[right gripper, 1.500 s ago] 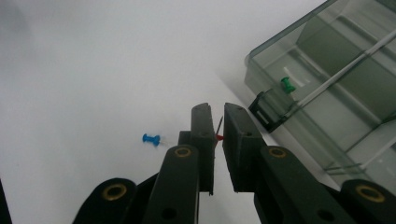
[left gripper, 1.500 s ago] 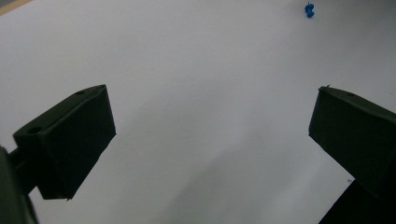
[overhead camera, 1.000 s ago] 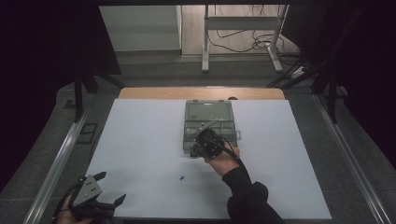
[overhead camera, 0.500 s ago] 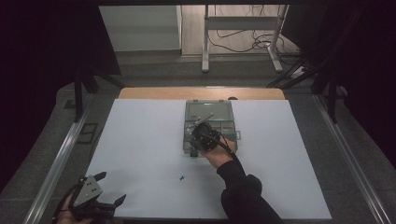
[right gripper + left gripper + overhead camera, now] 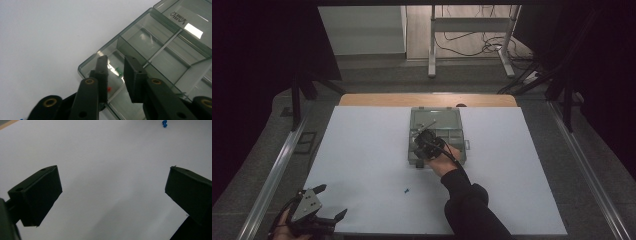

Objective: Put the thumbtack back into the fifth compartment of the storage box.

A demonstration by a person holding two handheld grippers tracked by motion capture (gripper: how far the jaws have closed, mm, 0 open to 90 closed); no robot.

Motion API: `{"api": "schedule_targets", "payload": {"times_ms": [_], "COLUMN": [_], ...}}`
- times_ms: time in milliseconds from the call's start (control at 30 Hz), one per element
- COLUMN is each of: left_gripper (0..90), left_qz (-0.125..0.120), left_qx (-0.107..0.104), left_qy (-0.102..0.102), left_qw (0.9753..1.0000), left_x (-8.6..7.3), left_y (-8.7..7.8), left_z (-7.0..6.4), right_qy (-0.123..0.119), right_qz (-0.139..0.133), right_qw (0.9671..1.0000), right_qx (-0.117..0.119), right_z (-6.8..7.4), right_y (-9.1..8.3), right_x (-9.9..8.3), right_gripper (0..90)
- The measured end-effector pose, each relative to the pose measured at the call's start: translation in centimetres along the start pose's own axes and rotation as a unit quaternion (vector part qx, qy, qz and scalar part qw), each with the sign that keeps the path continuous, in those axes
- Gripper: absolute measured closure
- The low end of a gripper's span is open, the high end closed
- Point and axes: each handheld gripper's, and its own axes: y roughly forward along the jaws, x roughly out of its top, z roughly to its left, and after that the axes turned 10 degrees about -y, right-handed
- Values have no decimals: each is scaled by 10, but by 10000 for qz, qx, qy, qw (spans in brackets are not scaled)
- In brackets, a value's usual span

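The bench (image 5: 362, 150) is big and white. A clear box (image 5: 447, 122) with many small rooms sits near the middle of it, toward the far side. Its lid is open and lies flat behind it.

The right claw (image 5: 424, 145) is over the near left part of the box, held by a hand in a black sleeve (image 5: 467, 200). In the right gripper view the right claw (image 5: 115, 62) points down into the corner room of the box (image 5: 160, 42). Its 2 jaws are a little apart, with a small gap between them, and they hold nothing. A small green bit (image 5: 119, 70) lies in that room, right under the gap. A small red bit (image 5: 109, 89) lies in the same room, nearer the camera, just beside the left jaw.

The left claw (image 5: 319, 205) is at the near left corner of the bench, well apart from the box. In the left gripper view the left claw (image 5: 112, 185) has its 2 jaws wide apart over the bare white top, with nothing in between.

A tiny blue bit (image 5: 406, 190) lies alone on the bench, between the 2 claws. It shows at the top of the left gripper view too (image 5: 164, 123).
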Motion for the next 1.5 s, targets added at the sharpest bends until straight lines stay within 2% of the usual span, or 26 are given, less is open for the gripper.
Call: {"api": "schedule_targets", "payload": {"times_ms": [267,467,767,867,967,1167,1300,1500], "left_gripper": [13,14,14,14,15,15,15,15], "left_qz": [13,18,48,49,55,49,52,70], "left_qx": [11,6,15,16,16,16,17,22], "left_qy": [37,39,76,76,82,69,72,102], "left_qw": [10000,10000,10000,10000,10000,10000,10000,9999], "left_x": [0,0,0,0,1,1,1,1], "left_y": [0,1,1,1,1,1,2,2], "left_z": [-1,-1,-1,-1,-2,-2,-2,-2], "right_qy": [-155,-277,-114,-67,-129,-241,-166,-265], "right_qz": [90,98,-51,-27,45,72,184,249], "right_qw": [9998,9995,9996,9995,9993,9987,9982,9975], "right_qx": [87,62,259,310,361,438,538,599], "right_z": [5,10,12,15,19,28,34,50], "right_y": [-5,-10,-19,-21,-23,-25,-26,-25], "right_x": [-2,-6,-14,-18,-22,-27,-30,-30], "right_gripper": [537,390,177,114,73,43,49,179]}}
